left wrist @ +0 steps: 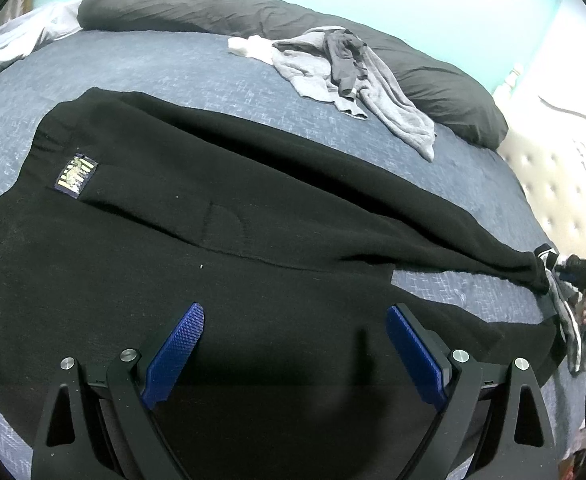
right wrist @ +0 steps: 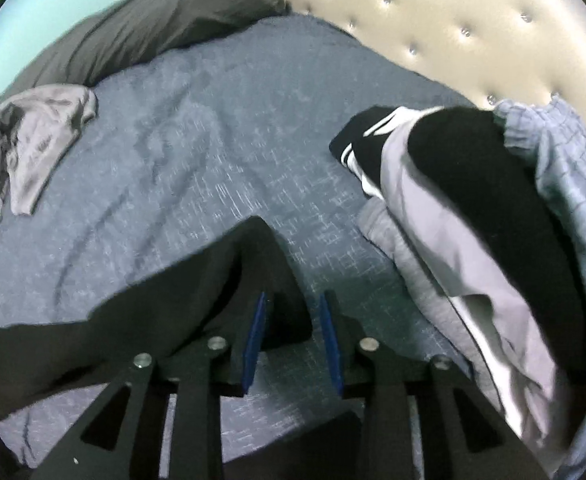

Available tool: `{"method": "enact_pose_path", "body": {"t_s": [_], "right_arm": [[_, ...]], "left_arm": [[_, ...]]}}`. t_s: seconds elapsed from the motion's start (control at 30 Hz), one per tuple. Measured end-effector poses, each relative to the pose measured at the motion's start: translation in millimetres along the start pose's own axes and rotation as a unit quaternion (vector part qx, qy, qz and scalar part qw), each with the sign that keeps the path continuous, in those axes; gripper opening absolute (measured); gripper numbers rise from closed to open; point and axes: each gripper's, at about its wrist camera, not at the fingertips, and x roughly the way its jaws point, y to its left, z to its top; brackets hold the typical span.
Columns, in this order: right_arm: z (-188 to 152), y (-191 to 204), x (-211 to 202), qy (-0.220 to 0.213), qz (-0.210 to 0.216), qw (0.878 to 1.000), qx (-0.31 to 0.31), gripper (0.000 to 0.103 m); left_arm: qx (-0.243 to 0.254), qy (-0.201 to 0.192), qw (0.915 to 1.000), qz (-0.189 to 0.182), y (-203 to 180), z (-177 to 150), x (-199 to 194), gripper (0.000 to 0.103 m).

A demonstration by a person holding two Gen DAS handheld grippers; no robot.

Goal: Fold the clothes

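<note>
A black garment (left wrist: 213,200) with a small woven label (left wrist: 77,176) lies spread on the blue bed (left wrist: 165,64). One long leg of it runs out to the right. My left gripper (left wrist: 295,309) hovers over its near part, jaws wide apart and nothing between the blue pads (left wrist: 173,352). The right gripper (left wrist: 573,272) shows small at the leg's far end, with a hand behind it. In the right wrist view the leg's end (right wrist: 197,280) lies between the jaws of the right gripper (right wrist: 293,298). They stand a little apart, and a strip of bedding shows beside the right pad.
A heap of grey clothes (left wrist: 353,76) lies at the back by the dark pillows (left wrist: 173,0). A pile of black, white, grey and checked clothes (right wrist: 473,208) sits to the right of the right gripper, against the tufted headboard (right wrist: 453,20).
</note>
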Motion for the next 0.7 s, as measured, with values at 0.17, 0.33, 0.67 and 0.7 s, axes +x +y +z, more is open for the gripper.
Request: {"method": "enact_pose_path", "body": {"t_s": [0.17,0.33,0.67,0.7], "right_arm": [[-1,37,0,0.018,0.075,0.996,-0.034,0.054],[-17,83,-4,0.047,0.150,0.986,-0.060,0.054],[-45,214,-4,0.082,0.233,0.950,-0.193,0.054],[-45,222,-4,0.082,0.233,0.947,-0.204,0.054]], "left_arm": [[-0.003,-0.003,1.0000,0.003,3,1,-2,0.095],[-0.007,-0.004,1.0000,0.002,6,3,-3,0.095],[-0.008,-0.014,0.9998,0.007,11,9,-9,0.095],[-0.008,-0.015,0.9998,0.008,12,10,-9,0.095]]}}
